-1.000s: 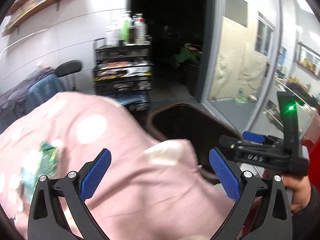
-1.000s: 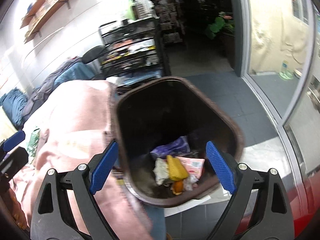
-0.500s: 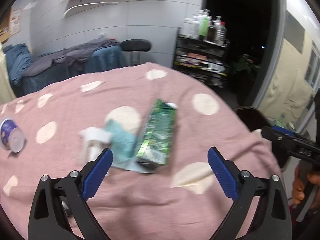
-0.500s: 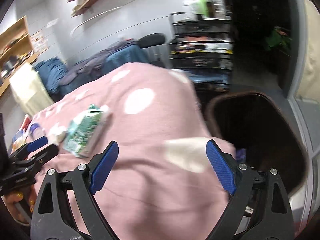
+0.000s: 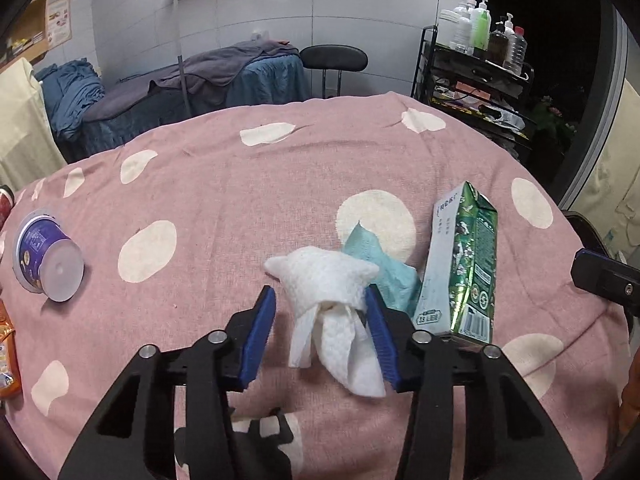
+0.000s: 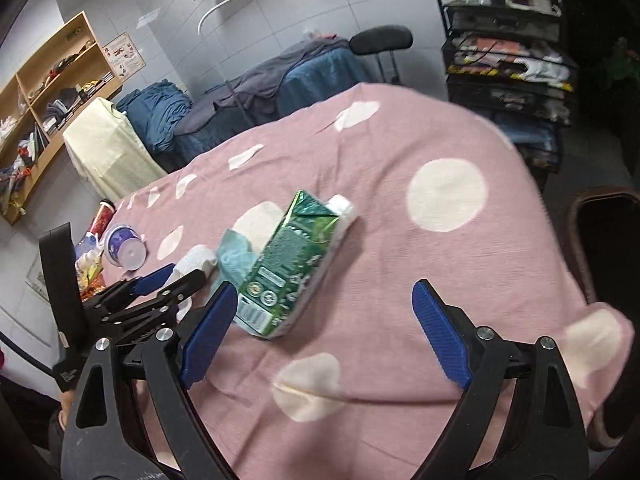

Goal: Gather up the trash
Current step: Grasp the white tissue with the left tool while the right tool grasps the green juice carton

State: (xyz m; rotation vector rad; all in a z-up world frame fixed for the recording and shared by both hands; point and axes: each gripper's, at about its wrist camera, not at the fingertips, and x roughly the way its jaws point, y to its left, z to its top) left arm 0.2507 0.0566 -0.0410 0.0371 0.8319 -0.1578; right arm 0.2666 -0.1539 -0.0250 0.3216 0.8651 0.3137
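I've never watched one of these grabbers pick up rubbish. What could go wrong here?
The left gripper has been closing its jaws around the white tissue; only the right pad touches it, so the soft wad may slip out. The blue tissue lies against it and could drag along. The green carton close by might get knocked.

The left gripper (image 5: 322, 328), its jaws just closing, straddles a crumpled white tissue (image 5: 332, 300) on the pink spotted cloth (image 5: 248, 184) (right pad touching it, left apart), beside a green carton (image 5: 464, 268).
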